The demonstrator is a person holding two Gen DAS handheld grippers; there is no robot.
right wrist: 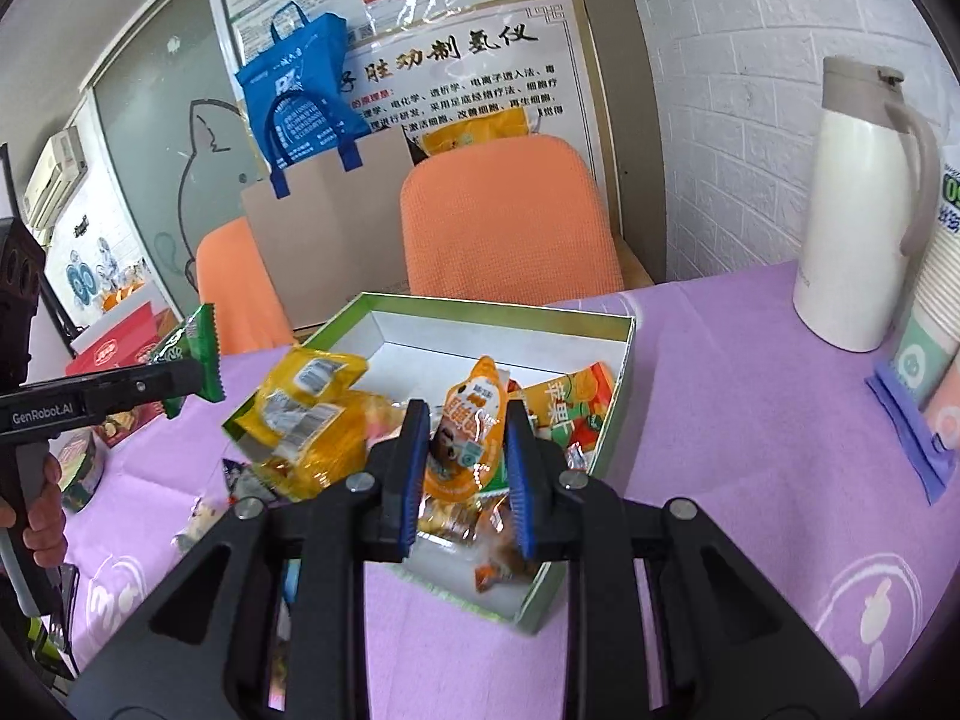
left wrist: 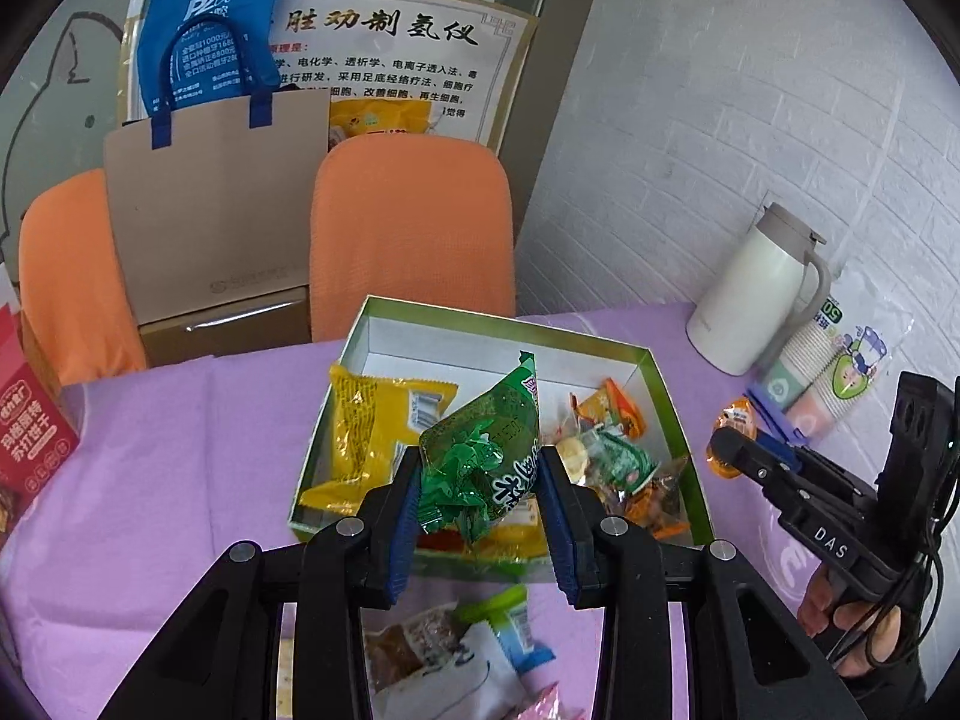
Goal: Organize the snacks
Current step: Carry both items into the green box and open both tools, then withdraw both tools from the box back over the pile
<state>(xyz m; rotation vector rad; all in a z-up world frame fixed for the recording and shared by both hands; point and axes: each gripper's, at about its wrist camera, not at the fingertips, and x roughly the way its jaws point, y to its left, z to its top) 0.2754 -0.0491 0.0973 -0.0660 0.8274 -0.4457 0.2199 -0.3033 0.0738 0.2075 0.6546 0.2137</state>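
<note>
While both tools sit over the table, the left gripper [left wrist: 480, 504] has its blue-padded fingers [left wrist: 405, 516] pressed onto a crinkled green plastic snack packet [left wrist: 480, 450], held above the near edge of the shallow green-rimmed cardboard box [left wrist: 666, 372]. The right wrist view shows the same packet [right wrist: 192, 354] out at that tool's tip, clear of the table.

Right gripper [right wrist: 468, 468] pinches an orange foil snack pouch [right wrist: 471, 438] between its pads, upright, over the box interior [right wrist: 420, 336].

Box contents: a yellow crinkled bag [left wrist: 372, 432] against the left wall, small orange and green wrapped sweets [left wrist: 624, 462] heaped toward the right, bare white floor at the back. An orange carton with green print [right wrist: 576, 402] leans at the right wall.

Loose on the lilac tablecloth [left wrist: 180, 480], nearer than the box and under the left tool: a brown-and-white snack pack and a teal-edged one [left wrist: 468, 648]; these partly show through the linkage only.

Surroundings: white insulated jug with grey handle [left wrist: 756, 294] at the table's far right, touching or just beside a plastic-sleeved stack of paper cups [left wrist: 840, 360]. Red printed carton [left wrist: 30, 432] at the far left edge. Two orange fabric chair backs [left wrist: 414, 228] behind the table, a brown paper bag with blue handles [left wrist: 222, 204] between them, a blue tote [left wrist: 210, 30] above. A hand [left wrist: 858, 618] grips the right tool's handle.
</note>
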